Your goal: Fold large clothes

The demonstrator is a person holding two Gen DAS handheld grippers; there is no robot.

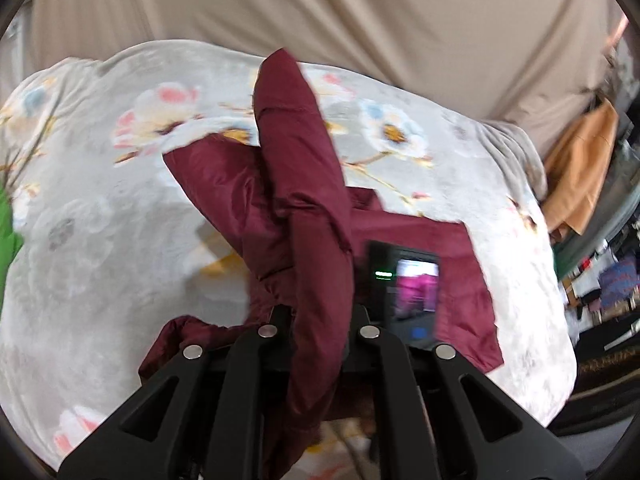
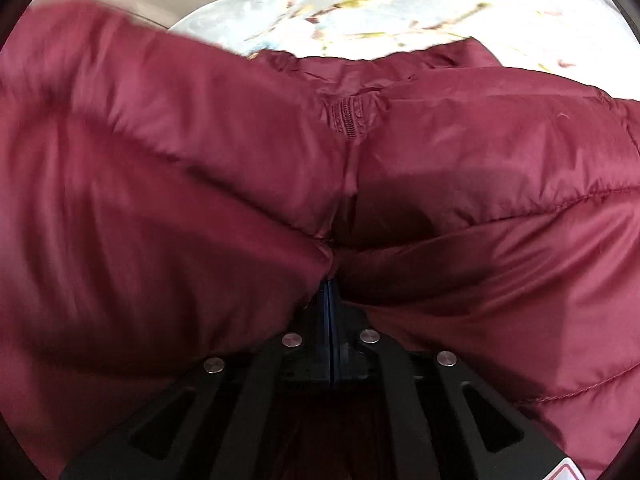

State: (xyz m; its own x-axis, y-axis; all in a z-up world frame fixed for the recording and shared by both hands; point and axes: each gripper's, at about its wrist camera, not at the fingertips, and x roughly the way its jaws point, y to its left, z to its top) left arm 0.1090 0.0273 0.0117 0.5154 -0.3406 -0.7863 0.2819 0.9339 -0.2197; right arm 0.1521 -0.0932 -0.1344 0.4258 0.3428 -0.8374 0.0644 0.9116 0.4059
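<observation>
A maroon puffer jacket is clamped in the left tongs above a floral blanket. The right tongs are pinched together on the jacket near its zipper.

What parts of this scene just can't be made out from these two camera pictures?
- Left wrist view: the left tool's fingertips, buried under the maroon quilted puffer jacket.
- Right wrist view: most of the pale floral blanket, covered by the jacket.
- Left wrist view: small cluttered items at the right edge, blurred and tiny.
</observation>
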